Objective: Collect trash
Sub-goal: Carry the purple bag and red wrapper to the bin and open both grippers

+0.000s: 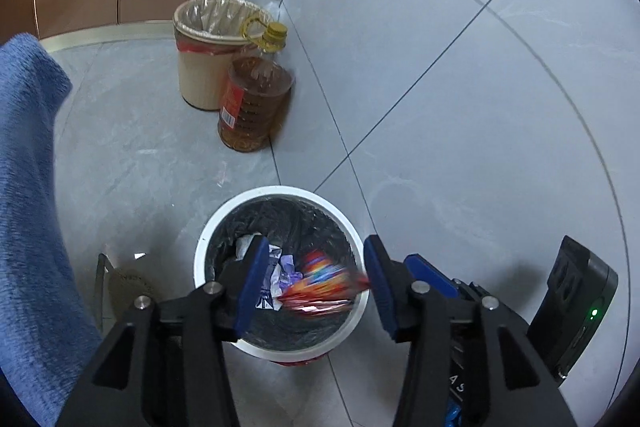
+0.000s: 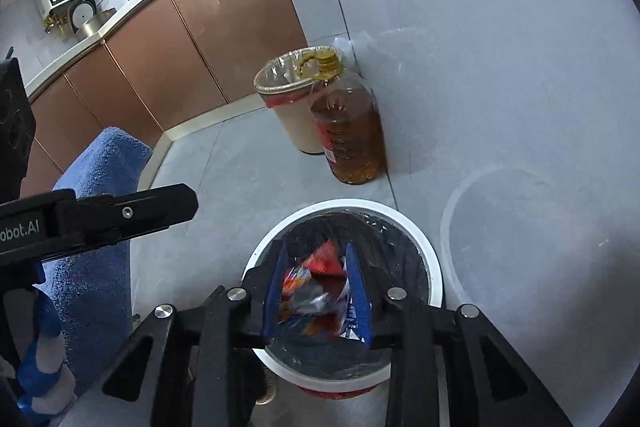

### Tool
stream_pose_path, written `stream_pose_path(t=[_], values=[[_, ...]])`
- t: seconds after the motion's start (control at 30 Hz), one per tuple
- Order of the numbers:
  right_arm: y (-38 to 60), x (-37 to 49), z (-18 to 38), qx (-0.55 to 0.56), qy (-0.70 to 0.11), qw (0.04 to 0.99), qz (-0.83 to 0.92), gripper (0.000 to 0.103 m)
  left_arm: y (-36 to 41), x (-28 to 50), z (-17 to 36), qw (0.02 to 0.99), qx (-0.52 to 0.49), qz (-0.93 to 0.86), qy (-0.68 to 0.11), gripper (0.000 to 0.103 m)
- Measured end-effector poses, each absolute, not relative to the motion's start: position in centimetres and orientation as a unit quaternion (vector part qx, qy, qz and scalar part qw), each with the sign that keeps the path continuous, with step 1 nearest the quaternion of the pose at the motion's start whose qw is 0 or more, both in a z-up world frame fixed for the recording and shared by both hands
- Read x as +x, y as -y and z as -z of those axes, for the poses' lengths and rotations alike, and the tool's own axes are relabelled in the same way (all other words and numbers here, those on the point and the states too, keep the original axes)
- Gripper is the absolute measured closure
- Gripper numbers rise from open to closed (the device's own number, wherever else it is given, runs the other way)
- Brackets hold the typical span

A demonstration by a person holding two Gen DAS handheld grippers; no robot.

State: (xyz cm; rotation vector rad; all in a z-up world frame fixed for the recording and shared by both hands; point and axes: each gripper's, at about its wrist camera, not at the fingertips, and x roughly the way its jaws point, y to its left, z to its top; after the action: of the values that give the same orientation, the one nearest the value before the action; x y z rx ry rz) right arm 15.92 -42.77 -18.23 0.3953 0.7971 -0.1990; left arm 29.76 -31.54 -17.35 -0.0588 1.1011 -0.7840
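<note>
A white-rimmed bin [image 1: 224,223] with a black liner stands on the floor right below both grippers. Crumpled white paper [image 1: 246,247] and wrappers lie inside it. In the left wrist view my left gripper [image 1: 316,287] is open over the bin, and a red-orange wrapper [image 1: 324,285] is motion-blurred between its blue pads, loose. In the right wrist view my right gripper [image 2: 317,291] hangs over the same bin [image 2: 434,279], jaws partly apart. Blurred red and silver wrappers [image 2: 312,283] show between its pads, and no pad visibly presses on them.
A beige bin [image 1: 200,75] with a clear liner and a large amber oil bottle [image 1: 252,107] stand together farther back. A blue fleecy cloth [image 1: 28,187] fills the left side. Brown cabinets [image 2: 180,47] run along the back, with a countertop of appliances above them.
</note>
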Motion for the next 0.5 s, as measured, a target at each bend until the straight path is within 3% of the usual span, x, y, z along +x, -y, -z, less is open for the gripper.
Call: stream_pose_path(t=[0.2,0.5], values=[[41.7,15.3,15.8,0.176,-0.364,0.909,0.098,0.065,28.9,28.5,13.8,0.808,-0.033,0.349,-0.473,0.056],[38.6,13.1,10.0,0.154,-0.314,0.932,0.094,0.044,22.3,24.3,6.8,0.863,-0.061,0.326,-0.382,0.056]])
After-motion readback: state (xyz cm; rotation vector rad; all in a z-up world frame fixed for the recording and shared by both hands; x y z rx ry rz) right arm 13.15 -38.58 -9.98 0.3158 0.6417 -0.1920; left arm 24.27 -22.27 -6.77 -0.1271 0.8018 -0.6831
